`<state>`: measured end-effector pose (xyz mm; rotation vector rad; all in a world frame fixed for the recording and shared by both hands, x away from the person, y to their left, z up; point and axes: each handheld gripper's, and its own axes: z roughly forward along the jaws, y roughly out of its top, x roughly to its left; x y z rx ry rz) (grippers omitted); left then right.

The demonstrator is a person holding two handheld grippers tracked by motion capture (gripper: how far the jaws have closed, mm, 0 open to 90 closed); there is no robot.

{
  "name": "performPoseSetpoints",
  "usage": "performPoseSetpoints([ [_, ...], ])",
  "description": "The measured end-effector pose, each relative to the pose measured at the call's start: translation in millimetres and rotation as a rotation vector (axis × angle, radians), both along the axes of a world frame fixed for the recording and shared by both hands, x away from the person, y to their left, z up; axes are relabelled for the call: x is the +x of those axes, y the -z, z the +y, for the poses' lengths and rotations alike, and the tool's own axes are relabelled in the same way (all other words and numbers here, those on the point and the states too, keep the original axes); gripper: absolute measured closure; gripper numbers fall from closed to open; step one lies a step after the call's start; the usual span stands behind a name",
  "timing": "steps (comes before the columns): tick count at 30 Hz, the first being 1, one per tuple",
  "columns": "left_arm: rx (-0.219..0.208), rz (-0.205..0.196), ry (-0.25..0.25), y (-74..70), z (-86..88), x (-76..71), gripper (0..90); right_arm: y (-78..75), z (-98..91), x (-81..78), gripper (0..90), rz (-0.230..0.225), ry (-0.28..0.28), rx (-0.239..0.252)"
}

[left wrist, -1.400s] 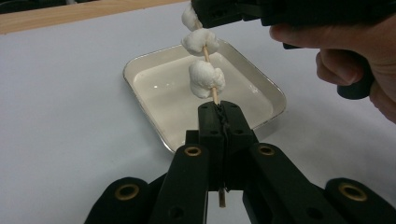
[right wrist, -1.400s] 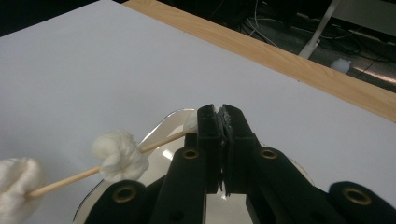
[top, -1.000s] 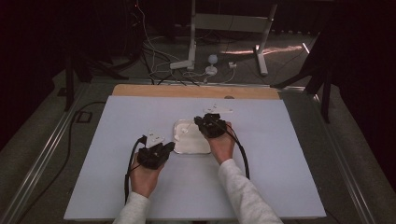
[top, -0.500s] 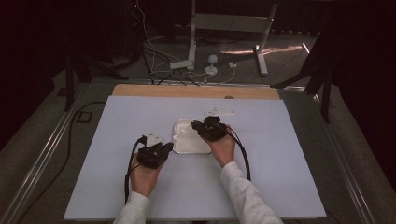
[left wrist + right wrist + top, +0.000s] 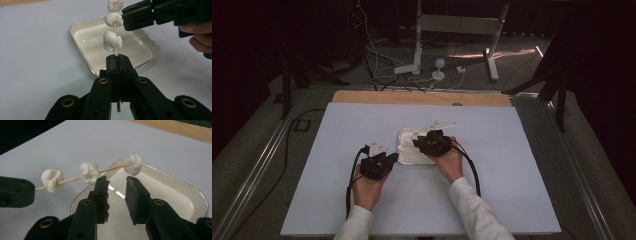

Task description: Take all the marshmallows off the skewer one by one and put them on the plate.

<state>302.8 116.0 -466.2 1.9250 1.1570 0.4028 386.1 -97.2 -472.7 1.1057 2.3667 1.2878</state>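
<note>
Left gripper (image 5: 117, 60) clamped on skewer (image 5: 115, 50) base, held over tray (image 5: 140, 53) on bench (image 5: 512, 150). Three marshmallows (image 5: 112, 41) threaded on skewer. Right gripper (image 5: 116, 185) jaws just opening, parted, nothing between them, just beside middle marshmallow (image 5: 89, 172).

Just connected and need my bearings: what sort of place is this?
Probably a recording studio or lab, not a kitchen: a covered table ringed by dark curtains, with loose cables and a stand on the floor.
</note>
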Motion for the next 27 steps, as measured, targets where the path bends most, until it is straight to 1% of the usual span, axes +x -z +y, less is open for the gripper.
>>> performPoseSetpoints([
  [1,0.002,0.003,0.004,0.1,-0.2,0.1,90.0,0.2,-0.2,1.3,73.2,-0.003,0.016,0.005],
  [2,0.002,0.007,0.009,0.2,-0.4,0.2,90.0,0.1,-1.3,2.4,74.5,-0.002,0.023,0.022],
  [3,0.002,0.011,0.017,0.4,-0.8,0.2,90.0,0.1,-1.3,2.4,74.5,-0.002,0.023,0.022],
  [4,0.001,0.011,0.023,0.6,-1.5,0.0,90.0,-0.1,-2.4,3.6,75.1,0.004,0.028,0.038],
  [10,-0.001,0.012,0.035,0.8,-3.4,-0.8,90.0,1.5,-7.2,9.1,78.2,0.021,0.067,0.051],
  [15,0.004,0.004,0.050,0.6,-4.3,-1.4,90.0,4.2,-7.3,12.4,77.2,0.044,0.085,0.060],
  [16,0.007,0.001,0.050,0.6,-4.7,-1.6,90.0,4.5,-6.8,12.8,77.0,0.045,0.093,0.056],
  [19,0.015,-0.004,0.053,0.1,-4.8,-2.1,90.0,4.8,-6.6,14.7,74.2,0.055,0.112,0.071],
  [22,0.019,-0.007,0.050,-0.3,-4.1,-2.3,89.9,4.2,-6.1,16.0,69.5,0.061,0.121,0.075],
  [25,0.020,-0.009,0.048,-1.0,-2.6,-2.3,90.0,3.3,-8.7,18.3,64.9,0.077,0.132,0.111],
  [26,0.015,-0.008,0.052,-1.1,-2.3,-2.2,90.0,2.7,-9.3,18.6,63.9,0.082,0.133,0.116],
  [27,0.014,-0.010,0.053,-1.3,-2.7,-2.4,89.9,2.4,-9.3,18.8,63.8,0.083,0.132,0.110],
])
